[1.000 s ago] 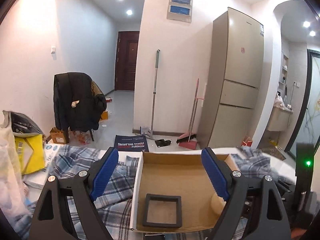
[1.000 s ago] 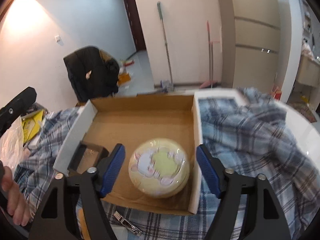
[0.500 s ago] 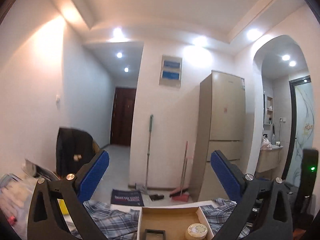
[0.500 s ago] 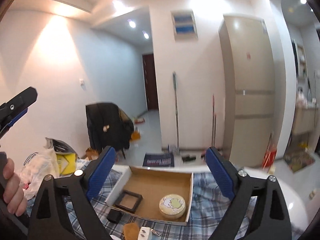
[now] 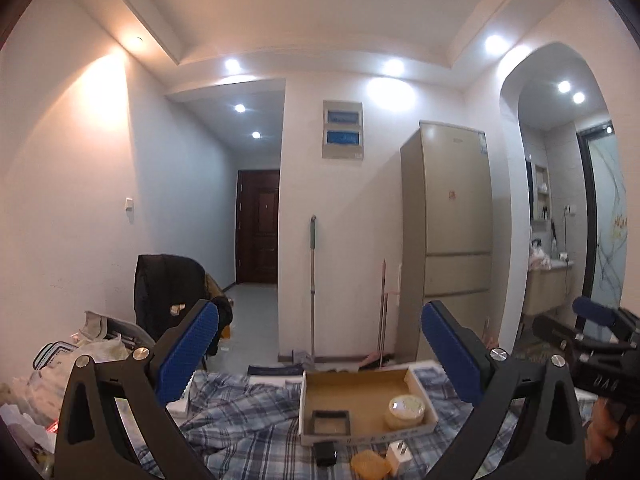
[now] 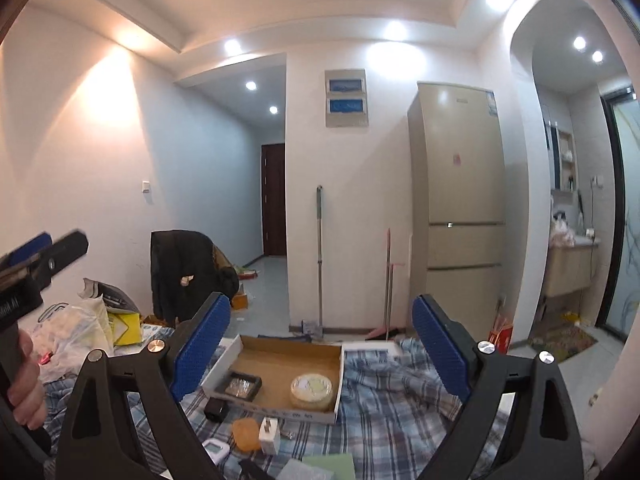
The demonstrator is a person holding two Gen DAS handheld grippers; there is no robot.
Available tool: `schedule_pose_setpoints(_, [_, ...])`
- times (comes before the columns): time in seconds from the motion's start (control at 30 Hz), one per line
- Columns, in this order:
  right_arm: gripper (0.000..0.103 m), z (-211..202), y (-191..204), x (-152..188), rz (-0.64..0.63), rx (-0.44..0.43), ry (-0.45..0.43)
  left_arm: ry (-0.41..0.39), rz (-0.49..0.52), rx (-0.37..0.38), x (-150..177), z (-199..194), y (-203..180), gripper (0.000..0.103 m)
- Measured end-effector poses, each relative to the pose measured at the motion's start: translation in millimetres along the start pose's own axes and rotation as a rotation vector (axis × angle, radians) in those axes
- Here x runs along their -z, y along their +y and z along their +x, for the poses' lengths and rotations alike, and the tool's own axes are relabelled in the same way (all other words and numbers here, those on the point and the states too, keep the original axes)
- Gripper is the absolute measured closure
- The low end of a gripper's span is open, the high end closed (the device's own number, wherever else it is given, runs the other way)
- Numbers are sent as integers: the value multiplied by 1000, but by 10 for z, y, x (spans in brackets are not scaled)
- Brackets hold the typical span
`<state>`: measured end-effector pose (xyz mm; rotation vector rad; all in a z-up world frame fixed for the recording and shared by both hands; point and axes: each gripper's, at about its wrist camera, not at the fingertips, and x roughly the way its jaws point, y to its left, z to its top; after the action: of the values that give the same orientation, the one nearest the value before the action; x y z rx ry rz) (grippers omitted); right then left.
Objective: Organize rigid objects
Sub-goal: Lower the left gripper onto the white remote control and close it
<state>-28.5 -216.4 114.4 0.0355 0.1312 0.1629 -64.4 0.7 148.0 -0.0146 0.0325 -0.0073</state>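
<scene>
A: How are the grippers held?

B: The left gripper (image 5: 320, 354) and the right gripper (image 6: 322, 340) are both spread wide, with nothing held between the jaws; they have just been opening.

A: And the things to be sorted?

B: A round tin (image 6: 312, 390) and a black frame (image 6: 239, 385) are seen lying in the box (image 6: 338, 376). A black block (image 6: 216, 409), an orange piece (image 6: 245, 433) and a white plug (image 6: 269, 434) are left on the plaid cloth (image 6: 392, 404), just in front of the box.

A: What could be spoiled?

B: The loose cloth could be caught with a small item, so the box might be dragged. The plug could be tipped if gripped off-centre.
</scene>
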Motion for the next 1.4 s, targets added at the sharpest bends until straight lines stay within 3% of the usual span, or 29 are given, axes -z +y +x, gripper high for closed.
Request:
schedule_pose_setpoints(0.07, [11,20,-53,82,6,2,13,32,-23,29,119,18,-1,0])
schedule_pose_setpoints(0.3, [11,261,-124,404,10,21,100,250,64,73,663,338,-142,0])
schedule_pose_setpoints(0.5, [11,435,-146,602,32,-4,205,486,-35,78,1109,644,24,0])
schedule_pose_setpoints(0.7, [11,459,-110,706,11,-8,234,595,17,55,1345,723,-16,3])
schedule_pose_setpoints(0.8, [11,508,-123,752,10,-14,255,651,11,98,1461,742,-43,7])
schedule_pose_setpoints(1.17, [11,675,-253,900,37,7,333,894,24,207,1836,1169,-292,8])
schedule_pose_setpoints(1.4, [11,795,-292,993,58,0,396,1007,5,167,2159,1367,-262,35])
